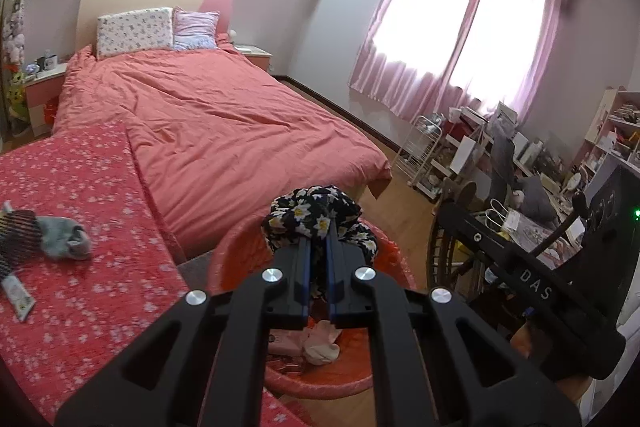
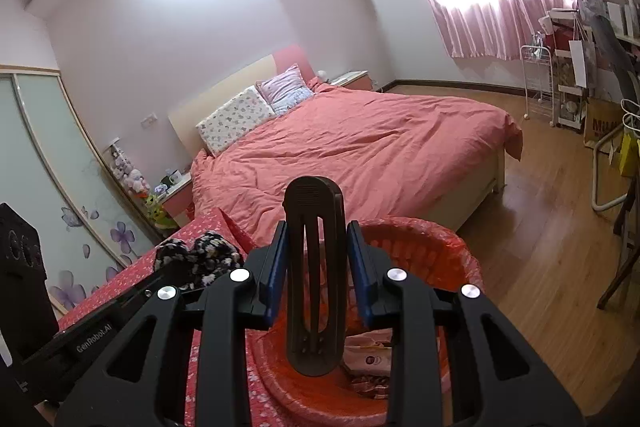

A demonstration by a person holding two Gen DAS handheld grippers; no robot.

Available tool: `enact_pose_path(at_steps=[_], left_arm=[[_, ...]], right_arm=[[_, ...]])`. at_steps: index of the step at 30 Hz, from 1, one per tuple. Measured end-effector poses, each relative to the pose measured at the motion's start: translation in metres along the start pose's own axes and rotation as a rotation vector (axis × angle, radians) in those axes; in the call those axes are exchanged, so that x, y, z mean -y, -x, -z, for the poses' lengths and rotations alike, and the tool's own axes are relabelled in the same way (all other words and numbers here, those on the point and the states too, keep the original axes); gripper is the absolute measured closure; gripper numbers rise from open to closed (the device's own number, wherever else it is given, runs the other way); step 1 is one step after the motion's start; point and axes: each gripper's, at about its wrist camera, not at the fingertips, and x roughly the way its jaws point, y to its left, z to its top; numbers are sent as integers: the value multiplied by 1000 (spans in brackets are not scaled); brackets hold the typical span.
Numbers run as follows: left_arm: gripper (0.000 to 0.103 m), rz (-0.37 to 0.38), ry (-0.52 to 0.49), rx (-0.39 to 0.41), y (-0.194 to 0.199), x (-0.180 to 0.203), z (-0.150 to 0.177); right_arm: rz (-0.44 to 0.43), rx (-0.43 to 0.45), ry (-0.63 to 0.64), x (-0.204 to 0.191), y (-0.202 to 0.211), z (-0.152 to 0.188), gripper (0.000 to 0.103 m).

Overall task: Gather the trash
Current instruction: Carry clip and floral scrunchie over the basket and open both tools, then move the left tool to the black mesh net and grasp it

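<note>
Both wrist views over bed point(image 1: 224, 115)

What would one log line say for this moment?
left gripper: shut on floral cloth | right gripper: shut on black clip | both over red bin

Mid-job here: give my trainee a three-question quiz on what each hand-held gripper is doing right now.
1. True or false: the left hand-held gripper is shut on a floral cloth.
2. What does the right hand-held gripper hold?
A. a sock
B. a black clip
C. a pillow
3. Fill in: both items hang over the red ____.

Key: 1 true; 2 B; 3 bin.
</note>
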Motion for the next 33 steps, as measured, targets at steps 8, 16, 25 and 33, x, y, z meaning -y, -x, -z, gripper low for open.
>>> enact_pose_path(at_steps=[8,16,25,33], left_arm=[[92,23,-3,-63,-34,-3,9],[64,-38,26,-121,-55,-27,23],[58,-185,17,-116,-27,-73,36],[50,-362,106,-88,18,-151,47]], right_arm=[[6,-18,-20,9,-12,2,73],[22,-116,-63,21,-35,12,57],[64,-118,-4,4,-27,20,57],[40,-141,53,-22,-30,30,57]])
